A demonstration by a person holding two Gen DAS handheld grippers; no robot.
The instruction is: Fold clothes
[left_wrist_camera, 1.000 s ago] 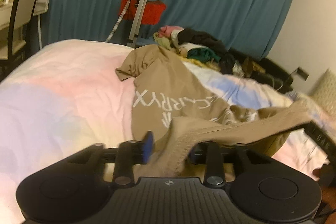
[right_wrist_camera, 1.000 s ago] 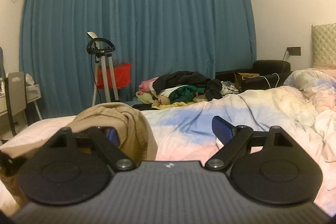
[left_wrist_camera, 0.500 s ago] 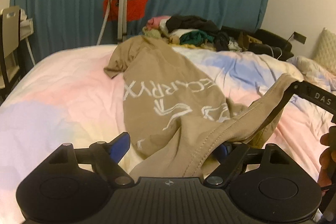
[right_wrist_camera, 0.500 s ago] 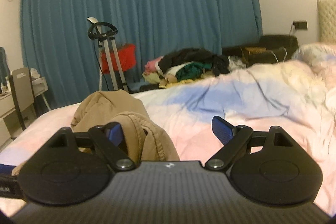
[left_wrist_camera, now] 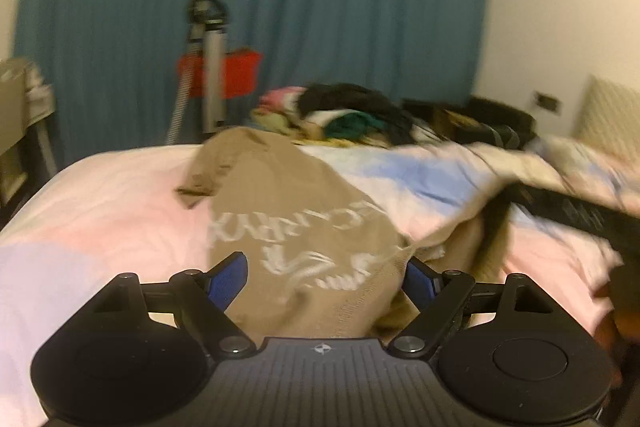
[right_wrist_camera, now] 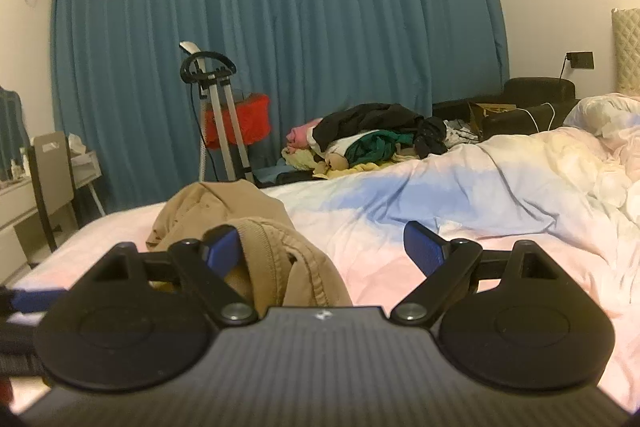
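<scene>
While both grippers' fingers gape empty, tan shirt (left_wrist_camera: pixel 280 211) drapes pastel duvet (right_wrist_camera: pixel 460 203) before teal curtain (right_wrist_camera: pixel 320 27)

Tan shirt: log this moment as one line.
shirt: spread on bed, print up | left gripper: open over hem | right gripper: open, fabric beside left finger

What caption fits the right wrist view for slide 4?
Right tool open over the tan shirt bunched on the pastel duvet.
</scene>
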